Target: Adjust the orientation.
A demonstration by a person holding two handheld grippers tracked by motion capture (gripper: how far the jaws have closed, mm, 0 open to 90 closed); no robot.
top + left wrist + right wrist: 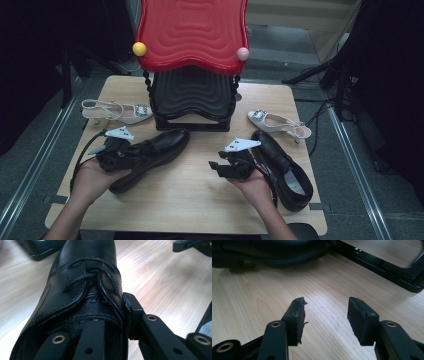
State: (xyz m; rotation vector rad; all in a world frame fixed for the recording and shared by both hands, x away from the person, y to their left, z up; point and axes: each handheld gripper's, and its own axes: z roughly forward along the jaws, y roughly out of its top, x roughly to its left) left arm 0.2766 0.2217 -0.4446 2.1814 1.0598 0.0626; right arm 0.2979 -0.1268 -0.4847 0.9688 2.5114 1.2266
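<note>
The left gripper (131,151) is seen clamped on the black laced leather shoe (150,156) at the near left of the light wooden table (195,200). In the left gripper view one jaw is sunk inside the shoe's opening, its pad hidden by the leather, while the other jaw is pressed against the outer side wall beside the laces; the toe is cut off at the top edge of that view. The right gripper (325,318) is held just above bare wood with its jaws apart and nothing between them; frayed padding is seen on one pad.

To the right of that hand, a second black leather shoe (283,169) is lain on the table, its heel partly hidden by the wrist. Farther back, the black ribbed rack shelf (192,97) is found between two white slingback heels with jewelled buckles (116,111), one on each side. Its red wavy upper shelf (192,31) is cut off by the top edge.
</note>
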